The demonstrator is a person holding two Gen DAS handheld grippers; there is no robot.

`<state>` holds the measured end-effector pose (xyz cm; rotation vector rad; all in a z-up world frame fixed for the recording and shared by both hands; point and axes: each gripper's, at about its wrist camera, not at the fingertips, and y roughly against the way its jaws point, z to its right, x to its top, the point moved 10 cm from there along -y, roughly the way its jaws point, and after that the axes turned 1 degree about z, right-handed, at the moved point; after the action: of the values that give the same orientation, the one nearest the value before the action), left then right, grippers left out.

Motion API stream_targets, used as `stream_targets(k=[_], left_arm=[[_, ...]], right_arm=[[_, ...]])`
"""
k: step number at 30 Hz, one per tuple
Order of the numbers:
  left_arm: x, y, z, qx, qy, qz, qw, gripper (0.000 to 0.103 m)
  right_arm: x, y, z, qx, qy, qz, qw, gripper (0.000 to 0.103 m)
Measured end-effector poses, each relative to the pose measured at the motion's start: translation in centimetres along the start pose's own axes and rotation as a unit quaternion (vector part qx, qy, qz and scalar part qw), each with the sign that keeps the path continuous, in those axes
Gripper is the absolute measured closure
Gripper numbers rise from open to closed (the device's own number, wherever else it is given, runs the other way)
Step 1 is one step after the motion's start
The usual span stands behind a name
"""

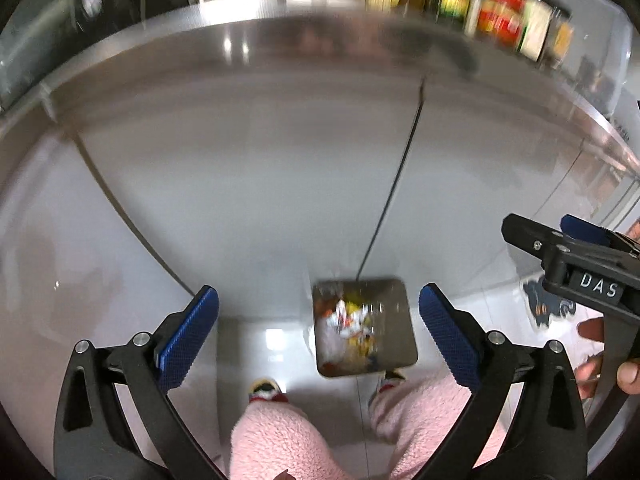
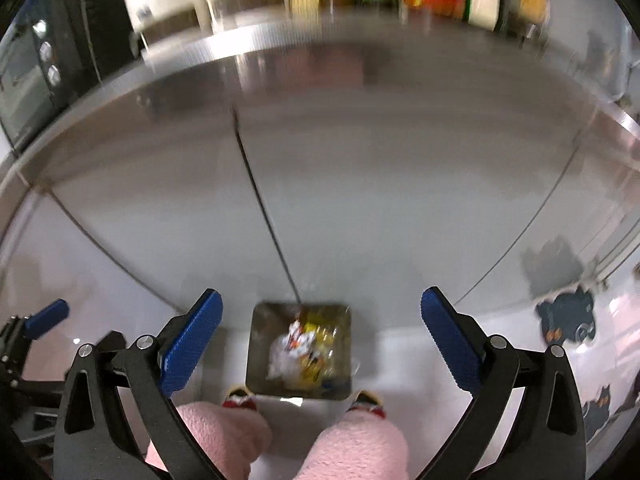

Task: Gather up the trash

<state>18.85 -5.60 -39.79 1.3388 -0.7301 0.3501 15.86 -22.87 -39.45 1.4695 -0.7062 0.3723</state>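
Note:
A square metal trash bin (image 1: 404,344) stands on the floor below the counter, with crumpled white, yellow and red wrappers (image 1: 354,326) inside. It also shows in the right wrist view (image 2: 260,360), with the wrappers (image 2: 304,348) in it. My left gripper (image 1: 319,336) is open and empty, high above the bin. My right gripper (image 2: 321,338) is open and empty, also high above the bin. The right gripper shows at the right edge of the left wrist view (image 1: 560,240). Both views are blurred.
A steel counter edge (image 1: 280,40) runs across the top, with bottles and jars (image 1: 500,12) behind it. Grey cabinet doors (image 1: 260,184) face me. My legs in pink trousers (image 2: 352,448) and slippers stand by the bin. A bear-pattern mat (image 2: 568,320) lies at right.

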Motion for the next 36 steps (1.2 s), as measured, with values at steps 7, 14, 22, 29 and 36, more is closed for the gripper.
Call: stream_targets(k=[7, 14, 22, 29, 36], left_arm=[[4.5, 10.2, -0.1, 0.006, 0.006, 0.107, 0.9943, 0.008], [8.4, 20.3, -1.0, 0.017, 0.013, 0.212, 0.977, 0.008], [10.6, 30.0, -0.6, 0.049, 0.005, 0.299, 0.9529, 0.008], [10.0, 34.4, 0.7, 0.05, -0.001, 0.333, 0.9417, 0.008], [9.1, 37.5, 0.8, 0.058, 0.005, 0.355, 0.9329, 0.008]], right_arm=[[4.7, 11.6, -0.4, -0.001, 0.004, 0.126, 0.992, 0.003], [8.5, 21.9, -1.1, -0.001, 0.019, 0.231, 0.973, 0.003], [9.8, 30.9, -0.8, -0.006, 0.004, 0.303, 0.953, 0.003], [9.1, 35.7, -0.2, -0.022, -0.003, 0.33, 0.944, 0.003], [8.3, 38.2, -0.4, -0.031, -0.007, 0.349, 0.937, 0.003]])
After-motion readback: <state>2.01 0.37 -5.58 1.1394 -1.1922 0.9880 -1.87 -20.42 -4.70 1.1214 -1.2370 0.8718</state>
